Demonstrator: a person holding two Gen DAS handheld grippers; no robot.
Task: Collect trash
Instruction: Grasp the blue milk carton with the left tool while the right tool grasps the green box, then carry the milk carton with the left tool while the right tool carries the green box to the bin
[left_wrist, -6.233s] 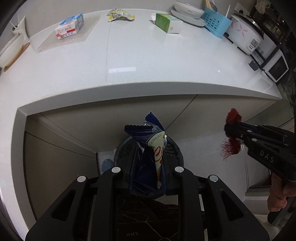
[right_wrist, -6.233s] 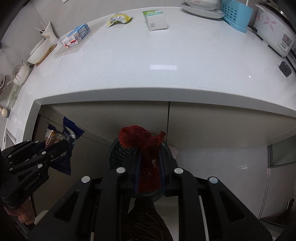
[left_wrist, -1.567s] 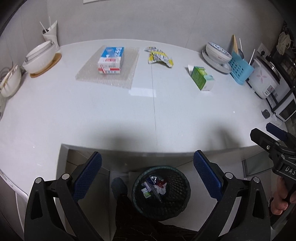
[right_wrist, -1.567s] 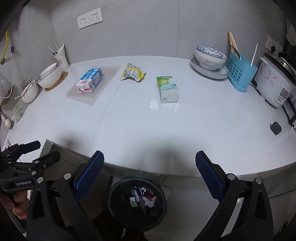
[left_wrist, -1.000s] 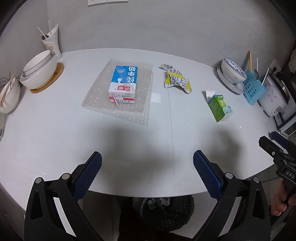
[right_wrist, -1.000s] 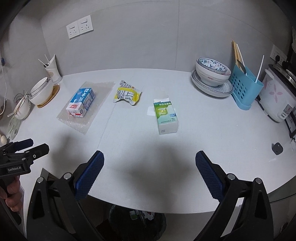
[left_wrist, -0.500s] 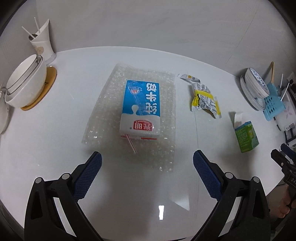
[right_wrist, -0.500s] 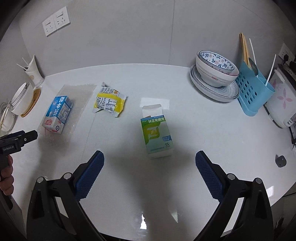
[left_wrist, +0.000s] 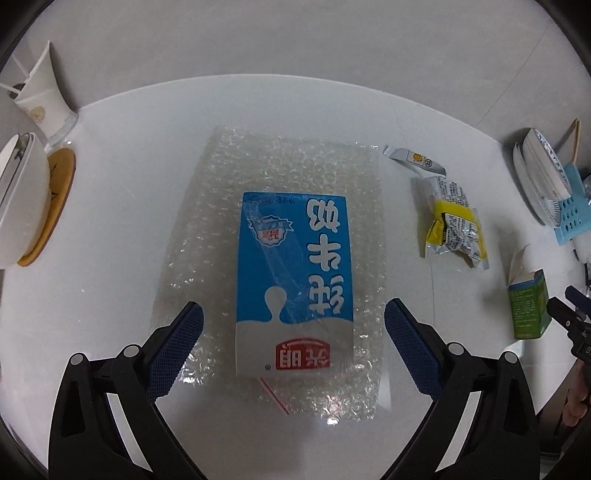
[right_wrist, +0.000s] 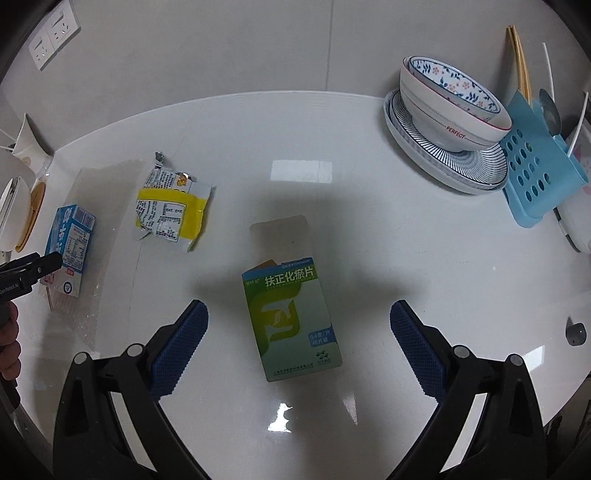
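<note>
The white bench carries all items. At its left edge, stacked white bowls sit on a round wooden coaster, with a white paper cup behind them at the back left corner.

To the right of the bowls, a sheet of bubble wrap lies flat on the bench. A blue and white milk carton lies flat on the sheet, its red-labelled end toward the front edge, a thin straw projecting from that end. The left gripper is spread wide and empty, one blue pad on each side of the carton's near end, neither pad touching it.

Right of the sheet, a crumpled yellow and silver wrapper lies on the bench, with a small torn silver strip just behind it toward the back edge.

Further right, at mid-bench, a green medicine box lies flat with its end flap open toward the wall. The right gripper is spread wide and empty, its pads either side of the box and clear of it.

At the back right corner, a patterned bowl stands on a striped plate. A blue utensil holder with chopsticks stands just beside them at the right edge.
</note>
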